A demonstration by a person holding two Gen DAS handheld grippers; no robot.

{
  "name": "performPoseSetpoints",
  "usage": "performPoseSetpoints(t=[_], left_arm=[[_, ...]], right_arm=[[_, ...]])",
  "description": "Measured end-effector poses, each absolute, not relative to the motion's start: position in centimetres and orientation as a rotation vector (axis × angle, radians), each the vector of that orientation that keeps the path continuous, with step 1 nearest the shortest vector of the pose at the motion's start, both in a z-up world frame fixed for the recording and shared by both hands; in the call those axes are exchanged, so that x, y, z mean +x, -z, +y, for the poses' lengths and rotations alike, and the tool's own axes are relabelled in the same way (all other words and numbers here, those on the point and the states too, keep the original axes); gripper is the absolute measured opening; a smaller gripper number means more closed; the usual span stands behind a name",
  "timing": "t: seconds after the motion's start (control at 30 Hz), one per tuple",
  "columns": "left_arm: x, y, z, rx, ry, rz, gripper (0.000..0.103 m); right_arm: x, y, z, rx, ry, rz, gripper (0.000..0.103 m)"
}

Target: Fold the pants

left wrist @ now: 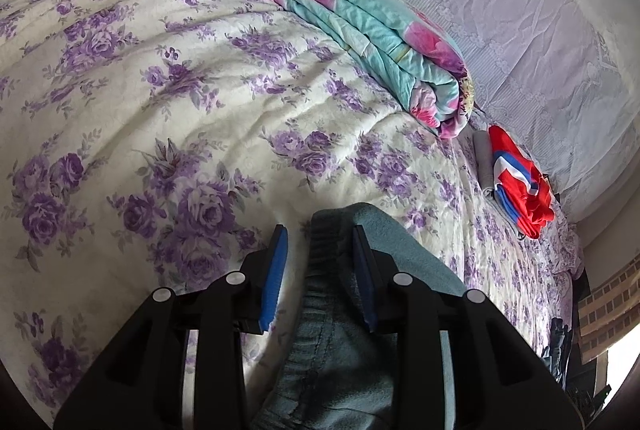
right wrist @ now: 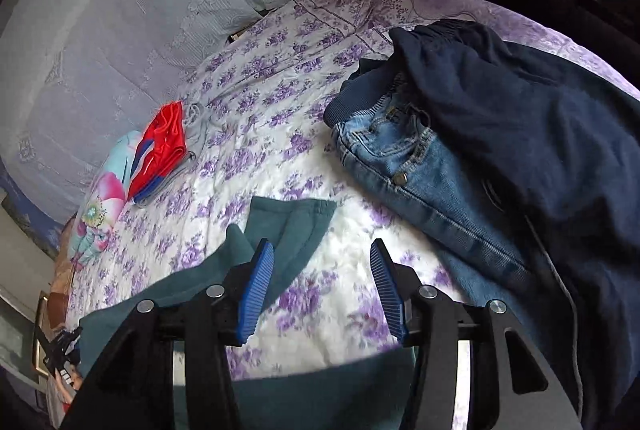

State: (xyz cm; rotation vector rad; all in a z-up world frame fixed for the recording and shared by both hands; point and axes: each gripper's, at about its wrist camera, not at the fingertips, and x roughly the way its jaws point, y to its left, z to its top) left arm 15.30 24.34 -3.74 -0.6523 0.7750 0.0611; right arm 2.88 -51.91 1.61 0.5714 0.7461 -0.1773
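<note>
Teal pants (left wrist: 336, 314) are being straddled by spread left tongs (left wrist: 320, 270) on the floral bedspread (left wrist: 160, 110); right tongs (right wrist: 322, 290) are being held spread; lace-covered wall (left wrist: 520, 10) behind.

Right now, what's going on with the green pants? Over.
Left tool open, straddling green pants waistband. Right tool open, holding nothing. Jeans and navy garment piled nearby.

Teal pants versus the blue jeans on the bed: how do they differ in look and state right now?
The teal pants are soft, plain knit with an elastic waistband; the blue jeans are stiff denim with rivets and stitched pockets. The teal pants lie spread between the open left gripper and open right gripper; the jeans lie untouched, partly under a dark navy garment. Both rest on the floral bedspread.
</note>
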Motion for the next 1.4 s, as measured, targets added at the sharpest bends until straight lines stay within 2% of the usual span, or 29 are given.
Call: performPoseSetpoints(t=[0.13, 0.27, 0.4, 0.47, 0.5, 0.53, 0.57, 0.63, 0.7, 0.73, 0.77, 0.97, 1.2, 1.4], left_arm=[[15.5, 3.9, 24.5, -0.66, -0.062, 0.782, 0.032], [15.6, 3.9, 24.3, -0.647, -0.073, 0.782, 0.033], [15.8, 3.9, 24.1, -0.63, -0.078, 0.788, 0.033], [15.9, 3.9, 24.1, -0.628, -0.078, 0.791, 0.033], [15.9, 3.9, 24.1, -0.626, -0.077, 0.792, 0.033], [16.0, 3.9, 24.0, -0.62, -0.078, 0.794, 0.033], [16.0, 3.9, 23.9, -0.613, -0.08, 0.797, 0.033], [16.2, 3.7, 23.5, -0.587, -0.092, 0.803, 0.032], [16.3, 3.1, 23.1, -0.552, -0.095, 0.805, 0.017], [16.4, 2.7, 22.8, -0.541, -0.08, 0.8, 0.006], [16.3, 1.9, 22.5, -0.517, -0.082, 0.782, 0.004], [15.9, -1.8, 21.4, -0.437, -0.061, 0.693, 0.003], [16.0, -2.7, 23.5, -0.47, -0.079, 0.693, 0.0], [17.5, 0.3, 25.4, -0.597, -0.009, 0.855, 0.0]], right_arm=[[9.4, -0.5, -50.9, 0.55, 0.091, 0.801, 0.052], [14.5, 0.3, -47.6, 0.405, -0.005, 0.891, 0.052], [16.7, 2.9, -45.8, 0.297, -0.022, 0.992, 0.052], [16.1, 3.4, -44.9, 0.199, -0.003, 0.96, 0.048], [15.7, 3.3, -44.7, 0.167, 0.007, 0.947, 0.035], [15.3, 3.1, -44.9, 0.181, 0.007, 0.935, 0.011], [14.9, 2.9, -45.5, 0.222, 0.004, 0.922, 0.007], [13.8, 1.7, -46.4, 0.252, 0.041, 0.863, 0.006], [12.8, 0.0, -47.4, 0.255, 0.072, 0.798, 0.006], [12.3, -1.0, -48.0, 0.267, 0.087, 0.771, 0.006], [11.9, -1.8, -48.8, 0.281, 0.102, 0.747, 0.006], [10.6, -4.0, -51.8, 0.367, 0.153, 0.664, 0.006], [11.2, -3.0, -51.6, 0.399, 0.16, 0.676, 0.006], [12.0, -1.7, -51.5, 0.417, 0.159, 0.714, 0.007]])
